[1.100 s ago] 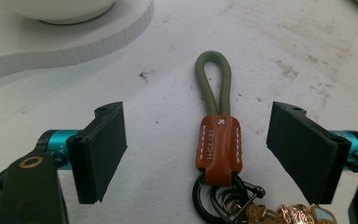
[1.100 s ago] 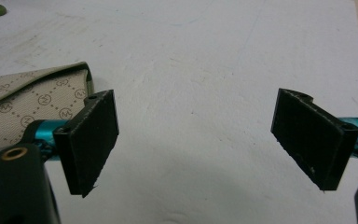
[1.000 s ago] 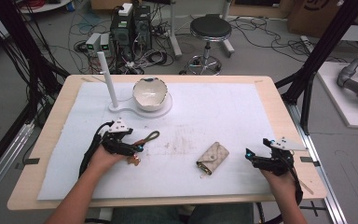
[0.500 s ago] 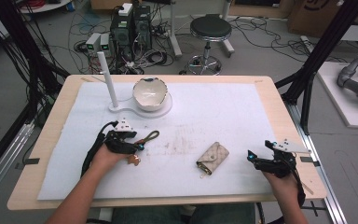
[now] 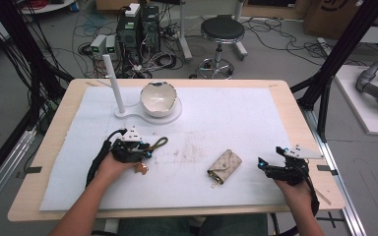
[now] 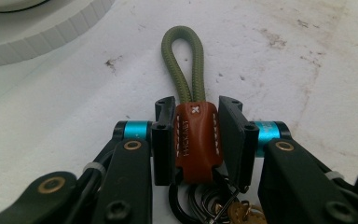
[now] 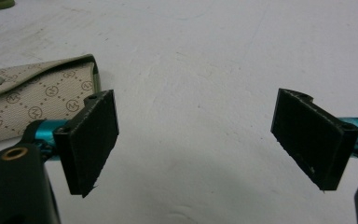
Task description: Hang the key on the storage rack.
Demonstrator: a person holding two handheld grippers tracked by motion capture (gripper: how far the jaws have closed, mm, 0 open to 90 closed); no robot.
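Key fob [image 6: 196, 140] lies on the bench [image 5: 49, 147] mat, front left. Left hand-held gripper [image 6: 196, 140] jaws have just been closing and now clamp its brown leather tab; a second ago they stood wide. Keys partly hidden beneath. Right hand-held gripper [image 7: 196, 140] gapes empty beside pouch [image 5: 224, 167]. Bowl [image 5: 158, 98] behind.

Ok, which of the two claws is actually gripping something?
The left claw: it is clamped on the brown leather keychain. The right claw stands open over bare mat.
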